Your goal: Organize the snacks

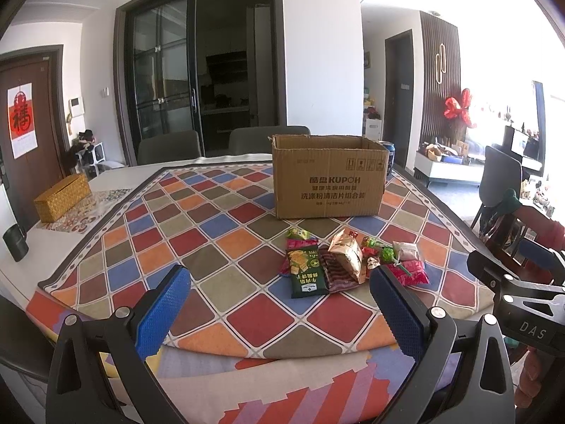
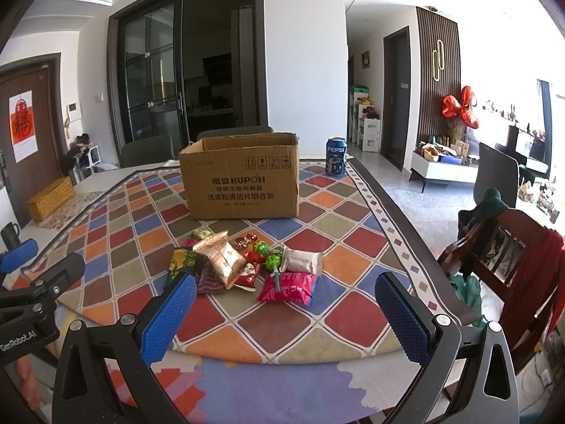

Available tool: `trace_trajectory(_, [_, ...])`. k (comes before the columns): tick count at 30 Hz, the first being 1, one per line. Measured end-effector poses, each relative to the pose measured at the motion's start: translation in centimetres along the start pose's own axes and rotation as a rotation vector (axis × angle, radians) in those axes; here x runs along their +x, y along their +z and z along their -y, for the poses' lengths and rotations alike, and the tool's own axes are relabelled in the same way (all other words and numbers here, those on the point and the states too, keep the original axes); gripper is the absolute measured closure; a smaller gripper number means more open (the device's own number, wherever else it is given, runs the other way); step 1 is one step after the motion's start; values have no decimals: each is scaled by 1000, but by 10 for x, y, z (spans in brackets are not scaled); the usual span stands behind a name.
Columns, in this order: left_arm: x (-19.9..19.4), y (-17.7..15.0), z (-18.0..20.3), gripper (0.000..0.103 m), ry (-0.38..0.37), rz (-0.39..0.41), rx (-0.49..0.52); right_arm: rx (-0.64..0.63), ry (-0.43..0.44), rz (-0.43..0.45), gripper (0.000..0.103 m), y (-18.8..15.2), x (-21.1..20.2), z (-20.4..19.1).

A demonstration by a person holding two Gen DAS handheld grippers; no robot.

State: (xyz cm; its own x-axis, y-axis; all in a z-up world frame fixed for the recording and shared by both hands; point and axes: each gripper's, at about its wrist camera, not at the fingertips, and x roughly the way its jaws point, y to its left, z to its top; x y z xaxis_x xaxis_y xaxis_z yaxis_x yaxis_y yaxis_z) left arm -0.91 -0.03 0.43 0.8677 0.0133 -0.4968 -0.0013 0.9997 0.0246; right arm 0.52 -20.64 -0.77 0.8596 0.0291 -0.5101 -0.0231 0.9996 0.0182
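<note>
A pile of snack packets lies on the checkered tablecloth: a dark green packet [image 1: 304, 272], a tan bag [image 1: 348, 255] [image 2: 221, 257], a pink packet [image 1: 411, 271] [image 2: 287, 287], a white packet [image 2: 303, 260] and green candies [image 2: 272, 260]. Behind them stands an open cardboard box [image 1: 328, 176] [image 2: 243, 176]. My left gripper [image 1: 279, 291] is open and empty, near the table's front edge, left of the pile. My right gripper [image 2: 286, 298] is open and empty, just in front of the pile.
A Pepsi can [image 2: 336, 156] stands right of the box. A yellow woven box [image 1: 61, 198] and a dark mug [image 1: 15, 243] sit at the table's left. A wooden chair [image 2: 505, 258] with clothes stands to the right. Grey chairs [image 1: 169, 146] stand behind the table.
</note>
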Motion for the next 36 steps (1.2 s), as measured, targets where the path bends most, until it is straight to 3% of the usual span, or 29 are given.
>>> trace_trajectory(36, [-2, -2, 0, 0, 1, 6, 0, -2, 3, 6, 1, 0, -3, 1])
